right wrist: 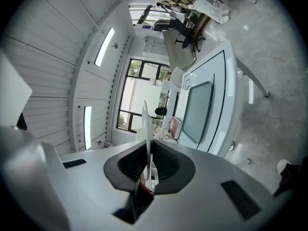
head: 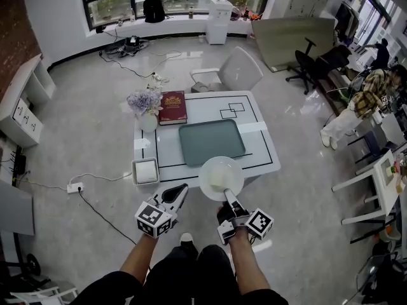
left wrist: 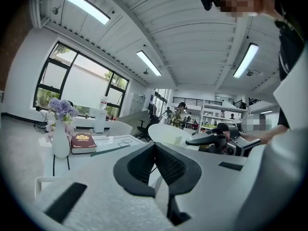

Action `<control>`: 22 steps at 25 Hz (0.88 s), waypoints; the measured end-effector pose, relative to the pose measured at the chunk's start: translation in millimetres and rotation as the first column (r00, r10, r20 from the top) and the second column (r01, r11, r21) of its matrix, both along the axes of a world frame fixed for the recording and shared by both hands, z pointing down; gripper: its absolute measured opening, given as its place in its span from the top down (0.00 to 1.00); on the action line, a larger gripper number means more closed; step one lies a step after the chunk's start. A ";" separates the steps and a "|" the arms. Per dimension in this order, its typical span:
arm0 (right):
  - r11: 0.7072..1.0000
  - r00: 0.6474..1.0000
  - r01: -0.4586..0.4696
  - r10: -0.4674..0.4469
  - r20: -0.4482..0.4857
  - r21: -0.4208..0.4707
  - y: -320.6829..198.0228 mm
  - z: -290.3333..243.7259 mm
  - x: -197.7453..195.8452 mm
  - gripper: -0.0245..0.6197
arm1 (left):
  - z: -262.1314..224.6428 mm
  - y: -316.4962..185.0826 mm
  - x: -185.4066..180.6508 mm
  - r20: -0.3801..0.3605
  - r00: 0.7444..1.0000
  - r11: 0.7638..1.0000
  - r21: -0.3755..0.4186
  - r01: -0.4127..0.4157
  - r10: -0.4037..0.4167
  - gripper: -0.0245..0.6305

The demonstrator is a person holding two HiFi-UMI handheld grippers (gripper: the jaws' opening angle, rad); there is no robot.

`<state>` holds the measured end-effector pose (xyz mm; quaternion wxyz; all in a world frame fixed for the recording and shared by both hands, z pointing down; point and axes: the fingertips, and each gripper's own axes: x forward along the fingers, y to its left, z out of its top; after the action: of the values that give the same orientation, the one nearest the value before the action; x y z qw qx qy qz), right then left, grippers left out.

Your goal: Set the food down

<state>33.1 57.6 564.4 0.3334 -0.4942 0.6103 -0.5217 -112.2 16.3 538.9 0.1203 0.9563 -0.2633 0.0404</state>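
A white plate [head: 220, 176] with a pale piece of food [head: 216, 181] on it hangs just off the white table's [head: 267, 161] near edge. My right gripper [head: 227, 197] is shut on the plate's near rim. In the right gripper view the plate [right wrist: 146, 121] shows edge-on, pinched between the jaws of my right gripper [right wrist: 147, 150]. To the left of the plate, my left gripper [head: 182, 189] is shut with nothing in it. In the left gripper view its jaws meet at the tip of my left gripper [left wrist: 155, 144], and the plate [left wrist: 171, 132] shows beyond.
On the table lie a green tray [head: 211, 141] in the middle, a dark red book [head: 172, 107] and a vase of purple flowers [head: 146, 105] at the far left. A white square container [head: 145, 171] sits at the near left corner. A white chair [head: 234, 73] stands behind the table.
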 end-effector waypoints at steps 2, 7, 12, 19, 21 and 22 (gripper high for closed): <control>1.000 1.000 -0.006 0.006 -0.008 -0.011 -2.4 3.6 1.5 0.92 | 3.9 -4.9 1.4 0.001 1.000 1.000 -0.002 -0.007 0.007 0.96; 0.999 1.000 -0.030 0.030 -0.008 -0.015 -11.0 1.0 4.9 0.92 | 4.0 -17.0 6.2 -0.009 0.999 0.999 -0.013 -0.032 0.032 0.96; 0.999 0.999 -0.050 0.050 -0.019 0.000 -12.3 -1.0 10.3 0.92 | 8.2 -23.5 9.5 -0.018 0.999 0.999 -0.013 -0.048 0.048 0.96; 0.998 0.997 -0.068 0.069 -0.037 0.012 -9.3 -2.4 15.6 0.92 | 12.1 -25.6 16.8 -0.034 0.997 0.997 -0.016 -0.071 0.071 0.96; 0.997 0.996 -0.073 0.073 -0.042 0.011 -12.5 -9.1 23.8 0.92 | 6.6 -28.9 26.1 -0.034 0.996 0.997 -0.018 -0.079 0.079 0.96; 0.997 0.996 -0.074 0.075 -0.044 0.008 -13.5 -10.8 27.5 0.92 | 5.0 -29.7 29.9 -0.033 0.996 0.996 -0.019 -0.082 0.082 0.96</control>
<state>60.6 44.1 553.6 0.3407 -0.5268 0.6005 -0.4958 -82.2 -13.4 543.9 0.1326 0.9656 -0.2214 0.0327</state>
